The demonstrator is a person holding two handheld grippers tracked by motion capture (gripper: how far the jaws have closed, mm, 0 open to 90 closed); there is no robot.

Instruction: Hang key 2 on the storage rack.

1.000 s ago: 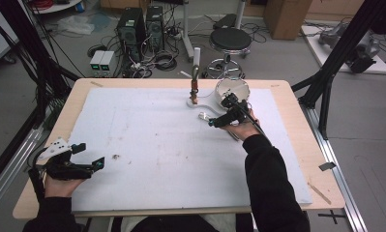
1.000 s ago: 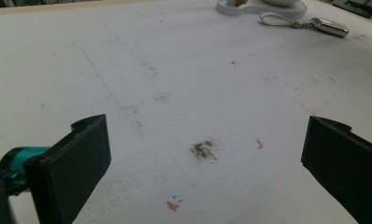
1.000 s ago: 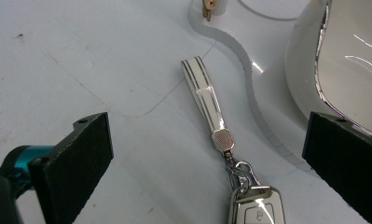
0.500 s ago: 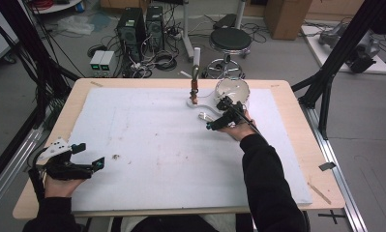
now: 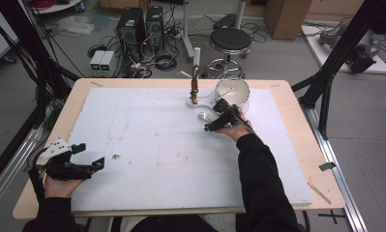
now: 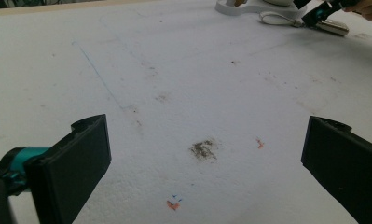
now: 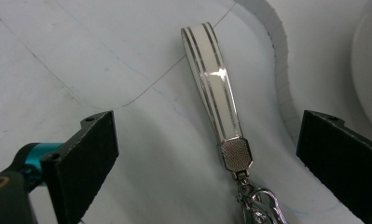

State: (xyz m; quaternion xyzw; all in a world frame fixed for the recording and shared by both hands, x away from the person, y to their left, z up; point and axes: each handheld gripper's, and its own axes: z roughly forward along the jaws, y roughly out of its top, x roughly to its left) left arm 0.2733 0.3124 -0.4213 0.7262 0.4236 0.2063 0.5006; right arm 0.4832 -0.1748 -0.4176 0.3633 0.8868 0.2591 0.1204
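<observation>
- A cream key strap [image 7: 211, 81] with two silver stripes lies flat on the white foam mat [image 5: 156, 140], at the far middle of the table, just beside a white stand base [image 5: 196, 102].
- The strap ends in a textured silver clasp [image 7: 236, 154], and a metal clip ring [image 7: 258, 205] hangs from it toward the bottom of the right gripper view.
- The right gripper [image 5: 218, 116] hovers over the strap with its jaws wide apart, one on each side, neither touching it.
- In the left gripper view the strap [image 6: 286, 19] and the right gripper [image 6: 321, 10] show far off at the top right.
- A clear bowl [image 5: 232, 92] with a white inside stands just behind the right gripper.
- A thin upright post [image 5: 195, 77] with a reddish lower part rises from the stand base.
- The left gripper [image 5: 86, 155] rests low at the near left corner of the mat, jaws spread wide with nothing between them, well apart from the strap.
- A dark smudge [image 6: 203, 149] and small orange marks [image 6: 173, 204] stain the mat ahead of the left gripper.
- The mat covers most of a wooden table [image 5: 297, 125].
</observation>
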